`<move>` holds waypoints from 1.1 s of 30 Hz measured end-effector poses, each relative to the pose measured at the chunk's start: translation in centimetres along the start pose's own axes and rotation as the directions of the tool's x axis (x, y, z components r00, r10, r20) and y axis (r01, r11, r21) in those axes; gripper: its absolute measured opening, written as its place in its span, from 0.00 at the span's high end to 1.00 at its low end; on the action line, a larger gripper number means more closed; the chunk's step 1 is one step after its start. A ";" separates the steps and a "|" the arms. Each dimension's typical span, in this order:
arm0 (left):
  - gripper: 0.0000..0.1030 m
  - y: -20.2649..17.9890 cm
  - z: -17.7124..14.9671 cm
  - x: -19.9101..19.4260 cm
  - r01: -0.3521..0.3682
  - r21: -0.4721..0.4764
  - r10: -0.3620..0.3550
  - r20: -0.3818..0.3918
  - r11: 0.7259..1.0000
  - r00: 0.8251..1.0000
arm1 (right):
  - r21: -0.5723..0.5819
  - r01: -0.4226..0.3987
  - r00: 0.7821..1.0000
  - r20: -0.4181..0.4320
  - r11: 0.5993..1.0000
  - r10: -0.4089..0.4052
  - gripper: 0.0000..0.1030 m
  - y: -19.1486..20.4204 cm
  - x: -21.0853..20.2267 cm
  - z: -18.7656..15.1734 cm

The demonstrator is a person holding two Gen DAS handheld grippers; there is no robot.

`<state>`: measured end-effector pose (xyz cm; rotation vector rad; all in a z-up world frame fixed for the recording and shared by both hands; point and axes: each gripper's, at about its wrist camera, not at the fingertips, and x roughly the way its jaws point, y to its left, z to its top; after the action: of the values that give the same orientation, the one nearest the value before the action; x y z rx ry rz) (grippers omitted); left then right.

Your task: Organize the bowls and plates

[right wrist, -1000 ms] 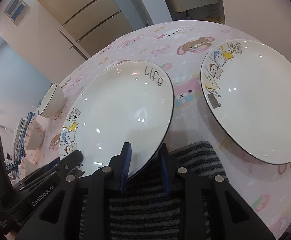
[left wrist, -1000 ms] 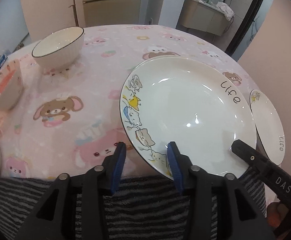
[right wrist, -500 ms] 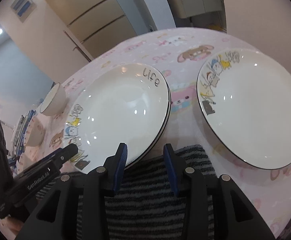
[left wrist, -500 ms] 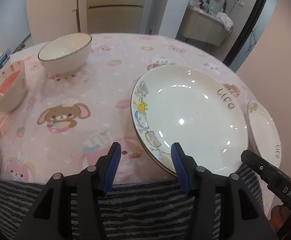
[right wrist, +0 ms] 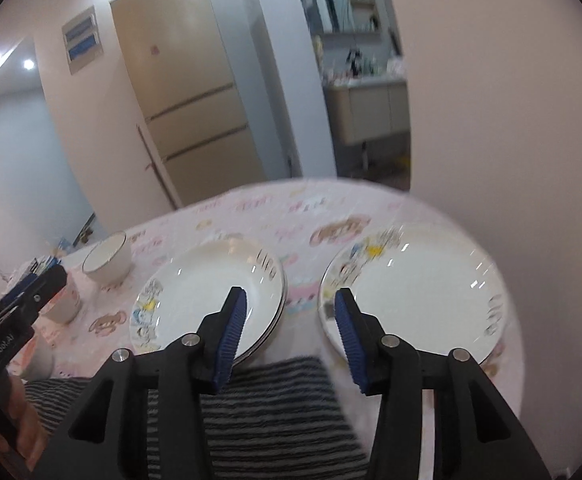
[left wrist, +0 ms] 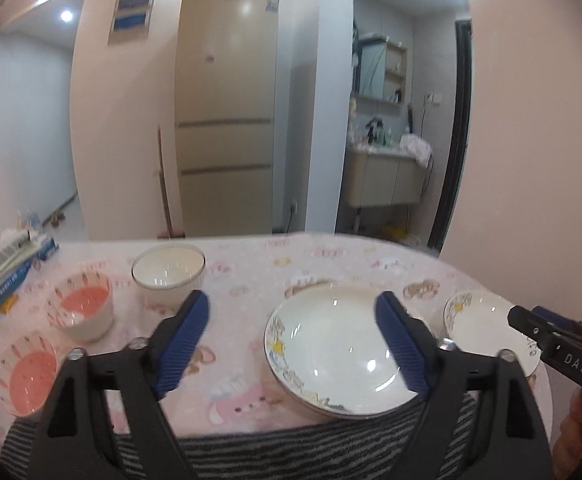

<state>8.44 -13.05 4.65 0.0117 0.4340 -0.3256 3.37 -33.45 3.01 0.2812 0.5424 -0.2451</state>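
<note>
Two white cartoon-rimmed plates sit stacked (left wrist: 339, 352) (right wrist: 211, 288) near the table's front edge. A single matching plate (left wrist: 491, 328) (right wrist: 419, 292) lies to their right. My left gripper (left wrist: 291, 300) hovers above and in front of the stack, its jaws opening wide with nothing between them. My right gripper (right wrist: 289, 296) hangs over the gap between stack and single plate, its jaws also opening and empty. A white bowl (left wrist: 169, 270) (right wrist: 107, 260) stands at the back left. Two bowls with pink insides (left wrist: 85, 308) (left wrist: 31, 372) stand further left.
Boxes (left wrist: 11, 264) lie at the table's left edge. A striped fabric (left wrist: 251, 448) covers the near edge below both grippers. The pink cartoon tablecloth (left wrist: 251, 280) shows between bowls and plates. A wall rises close on the right.
Both grippers rose and tilted up, away from the near rim of the left plate. Their jaws spread wider. That plate now rests on a second one.
</note>
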 end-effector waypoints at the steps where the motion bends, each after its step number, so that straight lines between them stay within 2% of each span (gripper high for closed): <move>1: 0.01 -0.1 0.0 -0.7 0.008 0.001 -0.008 0.042 1.000 0.999 | -0.015 0.004 0.999 0.036 1.000 -0.004 0.39 -0.1 -0.5 0.2; 4: 0.00 0.0 0.1 -2.7 0.069 0.014 -0.070 0.140 0.998 0.988 | -0.053 0.026 0.988 0.156 0.998 -0.018 0.29 -0.1 -2.6 0.5; 6: 0.00 -0.1 0.4 -3.2 0.097 0.020 -0.099 0.161 0.995 0.982 | -0.076 0.050 0.971 0.237 0.996 -0.031 0.16 -0.1 -4.0 0.6; 10: 0.00 -0.2 0.7 -4.1 0.100 0.019 -0.102 0.197 0.995 0.975 | -0.107 0.081 0.945 0.326 0.991 -0.042 0.14 -0.3 -5.7 0.7; 15: 0.00 -1.9 0.4 -5.0 0.041 0.128 -0.074 0.262 0.991 0.962 | -0.108 0.167 0.920 0.375 0.980 -0.115 0.08 -1.2 -7.1 0.7; 18: 0.00 -3.5 0.4 -5.1 0.069 0.188 -0.115 0.244 0.980 0.963 | -0.142 0.184 0.925 0.360 0.973 -0.122 0.08 -1.6 -7.5 0.9; 20: 0.00 -4.7 0.6 -5.1 0.080 0.218 -0.130 0.227 0.973 0.965 | -0.119 0.181 0.923 0.364 0.976 -0.127 0.08 -2.3 -8.1 0.9; 27: 0.00 -8.2 0.9 -4.1 0.180 0.252 -0.216 0.126 0.951 0.968 | -0.105 0.186 0.917 0.375 0.977 -0.134 0.08 -4.5 -9.5 0.6; 33: 0.00 -10.9 0.4 -2.6 0.244 0.229 -0.264 0.062 0.942 0.962 | -0.060 0.137 0.940 0.322 0.989 -0.110 0.08 -6.8 -8.8 1.1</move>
<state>2.97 -22.59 6.74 0.1575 0.3062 -0.6264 -5.43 -38.78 7.25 0.1234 0.2487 -0.3820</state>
